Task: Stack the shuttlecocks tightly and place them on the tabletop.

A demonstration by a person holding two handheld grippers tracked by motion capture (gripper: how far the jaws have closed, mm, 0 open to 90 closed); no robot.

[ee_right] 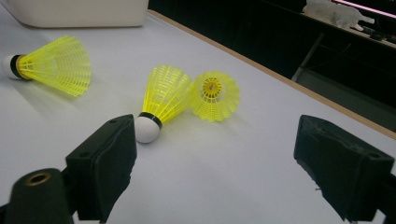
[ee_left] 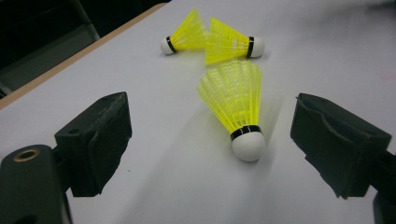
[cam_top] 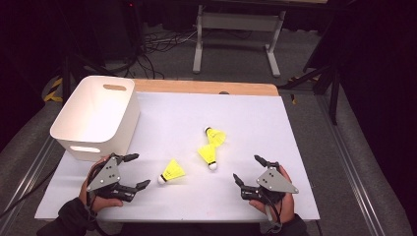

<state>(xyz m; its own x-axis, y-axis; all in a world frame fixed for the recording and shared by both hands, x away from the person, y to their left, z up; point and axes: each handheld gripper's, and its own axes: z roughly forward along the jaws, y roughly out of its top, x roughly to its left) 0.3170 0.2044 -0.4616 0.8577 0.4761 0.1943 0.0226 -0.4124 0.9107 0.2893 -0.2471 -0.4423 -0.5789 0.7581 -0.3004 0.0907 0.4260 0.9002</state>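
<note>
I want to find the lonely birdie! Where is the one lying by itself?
In the high view, the lone shuttlecock lies on the white table near the front, just right of the left gripper, apart from the touching pair.

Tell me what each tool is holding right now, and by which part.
Nothing is held. The left tool and right tool both stand open over the white table, and the three yellow shuttlecocks lie untouched.
</note>
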